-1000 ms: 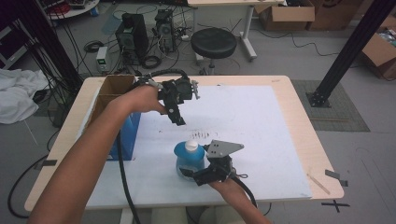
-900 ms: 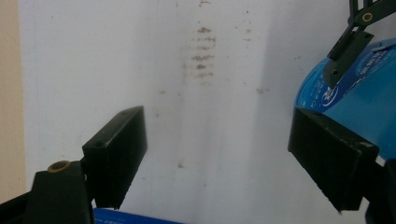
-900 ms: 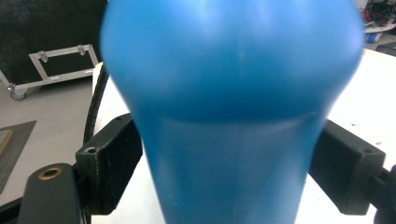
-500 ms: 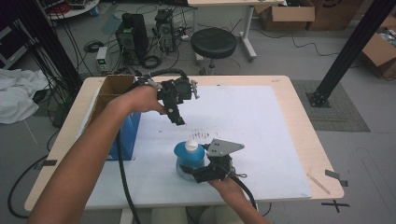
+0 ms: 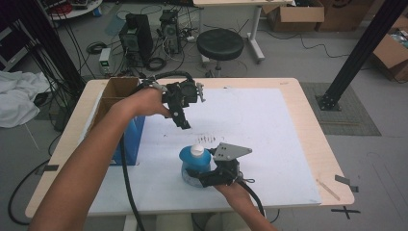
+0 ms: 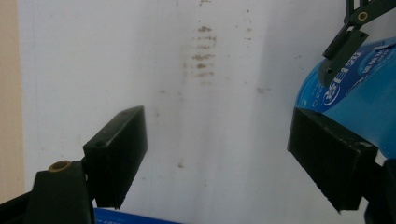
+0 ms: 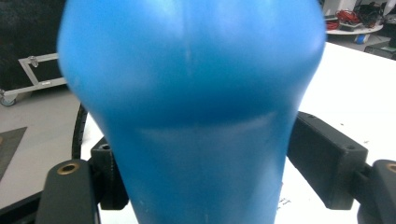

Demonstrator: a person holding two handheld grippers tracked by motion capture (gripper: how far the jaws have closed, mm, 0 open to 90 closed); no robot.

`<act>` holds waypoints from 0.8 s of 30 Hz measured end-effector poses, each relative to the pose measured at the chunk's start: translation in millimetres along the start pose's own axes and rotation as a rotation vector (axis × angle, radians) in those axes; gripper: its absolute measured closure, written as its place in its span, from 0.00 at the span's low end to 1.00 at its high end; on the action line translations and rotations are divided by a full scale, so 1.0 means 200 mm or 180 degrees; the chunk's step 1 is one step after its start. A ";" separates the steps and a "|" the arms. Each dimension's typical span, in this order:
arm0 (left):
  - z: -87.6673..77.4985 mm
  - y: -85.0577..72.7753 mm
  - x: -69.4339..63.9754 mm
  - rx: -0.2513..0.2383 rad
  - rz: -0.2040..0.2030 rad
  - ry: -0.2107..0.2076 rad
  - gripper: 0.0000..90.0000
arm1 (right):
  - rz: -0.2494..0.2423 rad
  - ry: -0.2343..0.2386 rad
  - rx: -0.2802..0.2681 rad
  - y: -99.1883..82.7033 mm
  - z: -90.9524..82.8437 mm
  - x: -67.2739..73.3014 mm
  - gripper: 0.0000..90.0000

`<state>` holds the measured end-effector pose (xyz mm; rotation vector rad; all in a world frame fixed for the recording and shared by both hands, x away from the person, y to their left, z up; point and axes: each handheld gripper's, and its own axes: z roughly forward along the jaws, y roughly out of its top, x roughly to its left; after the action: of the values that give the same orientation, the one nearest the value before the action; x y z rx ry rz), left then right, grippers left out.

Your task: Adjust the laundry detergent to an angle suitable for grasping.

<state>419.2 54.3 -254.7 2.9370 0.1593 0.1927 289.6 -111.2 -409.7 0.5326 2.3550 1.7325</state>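
A blue bottle [image 5: 195,161] with a white cap stands upright on the white sheet [image 5: 269,125] near the table's front. My right gripper [image 5: 201,180] comes in low from the front. Its jaws have just been closing, and the bottle [image 7: 191,70] sits between them with both pads against its sides in the right gripper view [image 7: 201,158]. My left gripper [image 5: 184,124] hovers over the sheet behind the bottle, pointing down. Its jaws stand open [image 6: 217,154] with nothing between them; the bottle [image 6: 359,93] shows past its right jaw.
An open cardboard box [image 5: 115,91] stands at the table's left edge with a blue box [image 5: 132,139] in front of it. Brown smudges [image 5: 208,139] mark the sheet behind the bottle. Beyond the table are a black stool [image 5: 220,44] and computer cases.
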 end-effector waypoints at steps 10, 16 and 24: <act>0.00 0.00 0.00 -0.0005 0.0009 0.0008 0.23 | -0.0008 0.0009 -0.0020 0.00 0.00 0.00 0.29; 0.00 -0.01 0.00 -0.0014 0.0010 0.0015 0.23 | -0.0061 0.0050 -0.0030 0.00 0.00 0.01 0.35; -0.01 -0.01 0.00 -0.0002 0.0015 0.0015 0.24 | -0.0041 0.0049 -0.0044 0.00 0.00 0.01 0.35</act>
<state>418.4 56.8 -254.3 2.9367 0.1529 0.2003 288.3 -109.7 -410.0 0.5024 2.3497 1.7524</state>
